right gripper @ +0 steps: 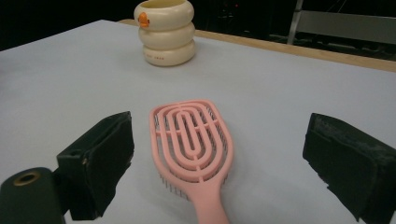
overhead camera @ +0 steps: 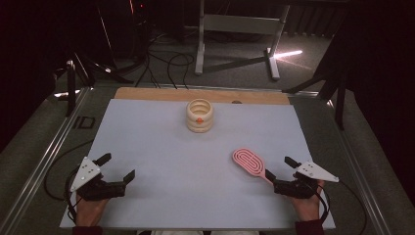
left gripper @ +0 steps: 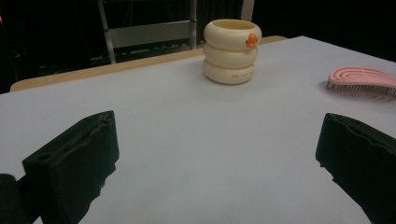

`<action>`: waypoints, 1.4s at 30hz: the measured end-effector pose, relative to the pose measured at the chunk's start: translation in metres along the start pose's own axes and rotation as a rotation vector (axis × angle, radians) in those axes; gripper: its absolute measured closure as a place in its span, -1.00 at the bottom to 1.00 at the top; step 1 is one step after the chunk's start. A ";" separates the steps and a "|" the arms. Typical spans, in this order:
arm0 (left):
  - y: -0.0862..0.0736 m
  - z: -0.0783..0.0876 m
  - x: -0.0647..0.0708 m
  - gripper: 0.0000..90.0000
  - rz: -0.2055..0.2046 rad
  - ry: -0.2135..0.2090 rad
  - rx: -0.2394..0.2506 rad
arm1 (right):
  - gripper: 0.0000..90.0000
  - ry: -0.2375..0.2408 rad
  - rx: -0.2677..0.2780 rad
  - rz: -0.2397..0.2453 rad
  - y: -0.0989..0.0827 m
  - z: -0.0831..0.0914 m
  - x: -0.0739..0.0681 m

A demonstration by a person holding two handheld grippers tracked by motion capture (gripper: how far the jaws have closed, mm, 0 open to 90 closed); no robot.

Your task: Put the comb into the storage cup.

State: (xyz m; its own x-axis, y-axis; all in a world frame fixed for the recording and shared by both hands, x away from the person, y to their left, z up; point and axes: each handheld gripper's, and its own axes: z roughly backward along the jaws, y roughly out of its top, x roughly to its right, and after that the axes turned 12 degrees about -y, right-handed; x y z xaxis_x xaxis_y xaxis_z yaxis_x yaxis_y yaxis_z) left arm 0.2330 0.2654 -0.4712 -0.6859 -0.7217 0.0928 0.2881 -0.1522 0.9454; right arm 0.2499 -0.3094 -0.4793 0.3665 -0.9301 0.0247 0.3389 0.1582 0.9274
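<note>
Hairbrush [right gripper: 191,140] lies bristles down between the wide-open, empty jaws of the right gripper [overhead camera: 283,169]; left gripper [overhead camera: 117,167] waits open, empty. Next, likely closing on the handle, cup [overhead camera: 199,116] well beyond.

Your pink hairbrush [right gripper: 191,144] loses its handle end at the bottom edge of the right gripper view, and the left gripper view crops it at the right edge; the small print on the cream cup [left gripper: 231,44] is unreadable
</note>
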 end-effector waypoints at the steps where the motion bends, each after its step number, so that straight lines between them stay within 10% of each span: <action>1: 0.000 0.000 0.000 -1.00 -0.002 0.002 -0.001 | -0.80 -0.002 -0.002 0.001 0.000 0.000 0.000; 42: -0.001 0.003 -0.002 -1.00 0.020 0.031 0.001 | -0.81 0.016 -0.174 0.061 0.025 -0.015 -0.005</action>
State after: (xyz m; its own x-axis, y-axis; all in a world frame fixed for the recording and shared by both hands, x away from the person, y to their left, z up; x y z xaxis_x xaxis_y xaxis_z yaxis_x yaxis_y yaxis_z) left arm 0.2323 0.2689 -0.4716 -0.6592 -0.7450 0.1017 0.3005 -0.1370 0.9439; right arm 0.2700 -0.2960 -0.4621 0.4045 -0.9117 0.0720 0.4598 0.2707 0.8457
